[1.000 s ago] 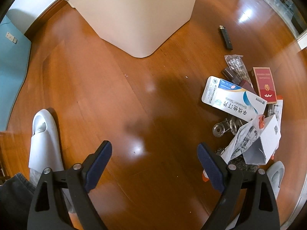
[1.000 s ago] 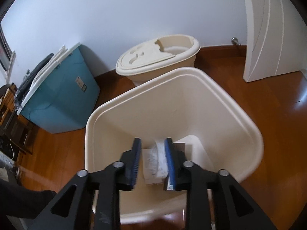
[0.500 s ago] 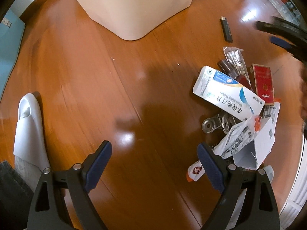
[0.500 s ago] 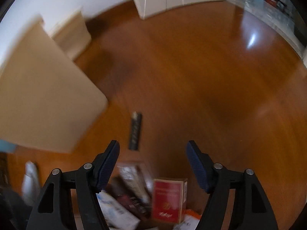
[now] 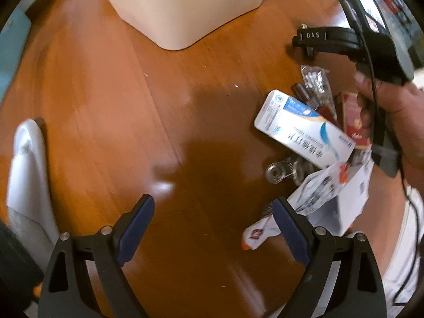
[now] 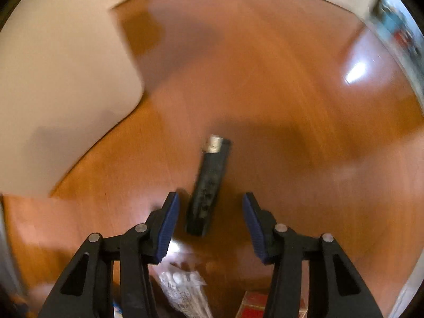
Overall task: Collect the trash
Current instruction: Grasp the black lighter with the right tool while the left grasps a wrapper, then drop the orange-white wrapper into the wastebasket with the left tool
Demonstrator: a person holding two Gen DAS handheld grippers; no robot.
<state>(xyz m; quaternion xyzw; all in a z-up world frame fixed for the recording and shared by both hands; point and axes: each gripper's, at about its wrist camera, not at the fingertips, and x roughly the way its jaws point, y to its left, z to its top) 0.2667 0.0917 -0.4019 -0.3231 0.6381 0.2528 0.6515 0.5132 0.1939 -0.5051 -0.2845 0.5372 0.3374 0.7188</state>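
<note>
A black lighter with a silver cap lies on the wooden floor. My right gripper is open and empty, its fingers on either side of the lighter's near end, just above the floor. My left gripper is open and empty above bare floor. To its right lies a trash pile: a white-and-blue medicine box, a red box, a clear wrapper, a torn white paper carton and a small sachet. The cream trash bin stands beyond.
The bin also shows at the left of the right wrist view. A white slipper lies at the left. A metal clip sits under the medicine box. The right gripper's body and the hand hang over the pile.
My right gripper has left the bin, opened, and come down over the black lighter. My left gripper has drifted slightly; the bin and pile look nearer.
</note>
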